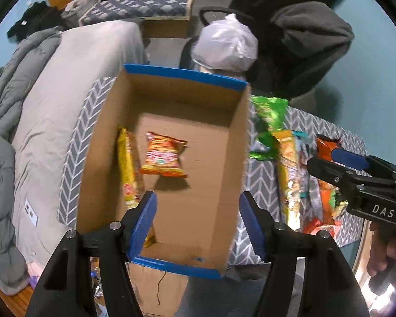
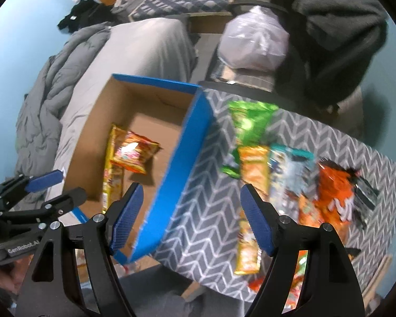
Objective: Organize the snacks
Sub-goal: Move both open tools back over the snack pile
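A cardboard box (image 1: 111,137) with blue edges stands on the patterned table; it also shows in the right wrist view (image 2: 195,142). Inside lie a small orange snack bag (image 1: 163,158) (image 2: 134,154) and a long yellow pack (image 1: 126,169) (image 2: 111,182) by the left wall. My left gripper (image 1: 198,224) is open and empty above the box's near end. My right gripper (image 2: 190,219) is open and empty over the table beside the box's right wall; it also shows in the left wrist view (image 1: 330,158). Loose snacks lie to the right: a green bag (image 2: 248,124), a long orange pack (image 2: 250,179), a light blue pack (image 2: 290,169), an orange bag (image 2: 335,192).
The grey chevron table cover (image 2: 206,227) ends near the bottom of both views. A bed with a grey quilt (image 1: 39,121) lies left of the table. A white plastic bag (image 1: 227,42) and a dark garment on a chair (image 1: 306,34) stand behind it.
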Motion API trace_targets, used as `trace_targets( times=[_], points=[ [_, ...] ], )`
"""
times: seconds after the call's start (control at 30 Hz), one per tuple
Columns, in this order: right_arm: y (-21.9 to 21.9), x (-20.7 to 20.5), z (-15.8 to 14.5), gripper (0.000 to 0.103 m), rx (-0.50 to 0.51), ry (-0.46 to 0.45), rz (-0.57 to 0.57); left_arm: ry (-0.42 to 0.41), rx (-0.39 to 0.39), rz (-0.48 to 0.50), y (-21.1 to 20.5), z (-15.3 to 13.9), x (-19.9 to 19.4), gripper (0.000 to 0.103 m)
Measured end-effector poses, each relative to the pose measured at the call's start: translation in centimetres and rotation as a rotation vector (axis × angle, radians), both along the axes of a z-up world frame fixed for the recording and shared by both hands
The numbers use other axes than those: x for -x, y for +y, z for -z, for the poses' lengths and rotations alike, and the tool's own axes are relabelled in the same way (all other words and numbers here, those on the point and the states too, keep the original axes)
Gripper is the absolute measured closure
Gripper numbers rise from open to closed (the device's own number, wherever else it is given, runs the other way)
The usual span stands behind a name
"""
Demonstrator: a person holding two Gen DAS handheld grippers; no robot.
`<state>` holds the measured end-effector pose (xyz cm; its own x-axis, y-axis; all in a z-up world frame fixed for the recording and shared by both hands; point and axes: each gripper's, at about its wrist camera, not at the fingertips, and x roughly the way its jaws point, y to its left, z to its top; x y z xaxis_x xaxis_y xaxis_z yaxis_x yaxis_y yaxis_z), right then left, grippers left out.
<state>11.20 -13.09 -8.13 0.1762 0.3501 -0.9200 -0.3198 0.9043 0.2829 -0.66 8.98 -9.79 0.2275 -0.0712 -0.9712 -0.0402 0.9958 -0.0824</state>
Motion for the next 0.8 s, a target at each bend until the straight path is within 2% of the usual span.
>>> trace_targets(
  times=[0.43, 0.8],
  points=[
    [-9.9, 1.1, 0.9, 0.026, 0.045, 0.032, 0.144, -0.001, 0.010, 0.107, -7.3, -0.1, -0.6, 0.032],
    [-15.0, 1.9, 3.8, 0.026, 0.082, 0.092, 0.216, 0.085, 0.022, 0.136, -11.5, 3.1, -1.2, 0.031]
  ],
)
